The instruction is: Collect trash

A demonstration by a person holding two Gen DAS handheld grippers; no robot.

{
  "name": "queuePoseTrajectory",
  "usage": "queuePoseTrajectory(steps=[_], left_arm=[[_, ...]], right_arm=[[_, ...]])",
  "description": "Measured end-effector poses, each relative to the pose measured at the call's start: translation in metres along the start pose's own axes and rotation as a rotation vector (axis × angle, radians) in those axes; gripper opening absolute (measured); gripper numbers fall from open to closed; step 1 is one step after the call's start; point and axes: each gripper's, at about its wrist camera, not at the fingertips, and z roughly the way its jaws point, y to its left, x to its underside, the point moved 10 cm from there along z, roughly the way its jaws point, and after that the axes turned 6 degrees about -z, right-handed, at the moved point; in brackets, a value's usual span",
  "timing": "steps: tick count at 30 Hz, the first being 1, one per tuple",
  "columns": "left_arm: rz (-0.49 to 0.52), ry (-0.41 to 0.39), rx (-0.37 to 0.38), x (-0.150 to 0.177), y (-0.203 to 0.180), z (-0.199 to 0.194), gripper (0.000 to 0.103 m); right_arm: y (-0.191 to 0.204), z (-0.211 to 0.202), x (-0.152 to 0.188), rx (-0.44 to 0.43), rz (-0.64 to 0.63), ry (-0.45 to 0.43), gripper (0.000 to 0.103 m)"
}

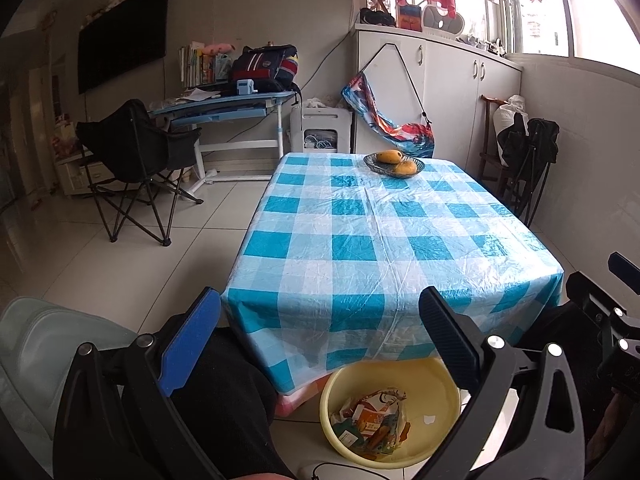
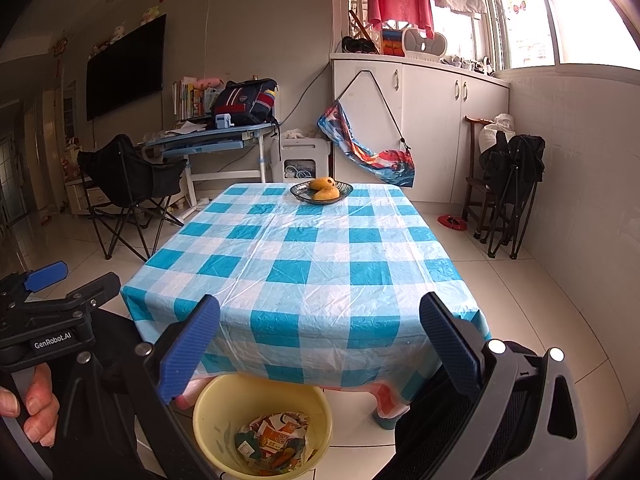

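Grippers first: the left gripper (image 1: 320, 344) and right gripper (image 2: 320, 344) are both held with jaws spread wide and nothing between them, low at the near table edge. Directly below, on the floor, a yellow basin (image 2: 208, 408) holds crumpled snack wrappers (image 2: 276, 436). These appear light, soft and crinkly, likely slippery; a raised fold would be the best place to pinch. Beyond, the checked tablecloth (image 2: 304, 264) carries only a fruit dish (image 2: 322, 192) at its far end.
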Motion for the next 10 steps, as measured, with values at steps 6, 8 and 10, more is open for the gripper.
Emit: queuePoseTrajectory(steps=[6, 8, 10], left_arm=[[-0.004, 0.068, -0.038, 0.005, 0.009, 0.011, 0.096], [-0.011, 0.081, -0.047, 0.007, 0.013, 0.013, 0.096], [-0.014, 0.077, -0.063, 0.007, 0.016, 0.013, 0.096]], right_arm=[[0.0, 0.001, -0.001, 0.0, 0.001, 0.0, 0.096], [0.0, 0.001, -0.001, 0.0, 0.0, 0.0, 0.096], [0.0, 0.0, 0.0, 0.0, 0.0, 0.001, 0.096]])
